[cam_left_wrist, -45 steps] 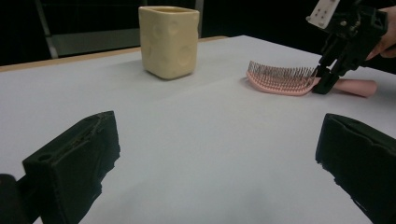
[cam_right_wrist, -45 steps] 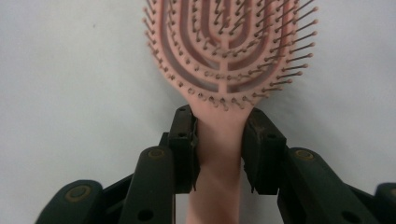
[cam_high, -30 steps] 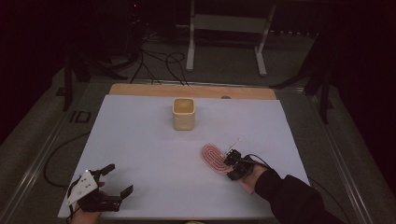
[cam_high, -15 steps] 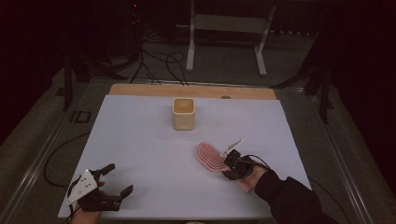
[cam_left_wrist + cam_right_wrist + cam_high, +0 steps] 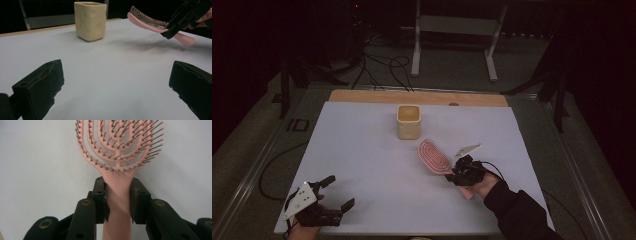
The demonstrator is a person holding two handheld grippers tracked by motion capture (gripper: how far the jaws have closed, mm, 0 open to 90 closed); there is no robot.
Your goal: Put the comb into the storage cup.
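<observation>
The right tool (image 5: 117, 195) is clenched on the neck of a pink plastic hairbrush (image 5: 117, 150), its black pads pressing both sides of the handle. The right gripper view shows the brush's looped, open ribs set with fine brown bristles. The left gripper view shows it from the side: lifted clear of the white counter (image 5: 362, 165), bristles up, head tilted toward a cream ceramic cup (image 5: 408, 121) with round dimples and squared walls. The left tool (image 5: 334, 192) rests near the counter's near edge, jaws spread wide, gripping nothing.
</observation>
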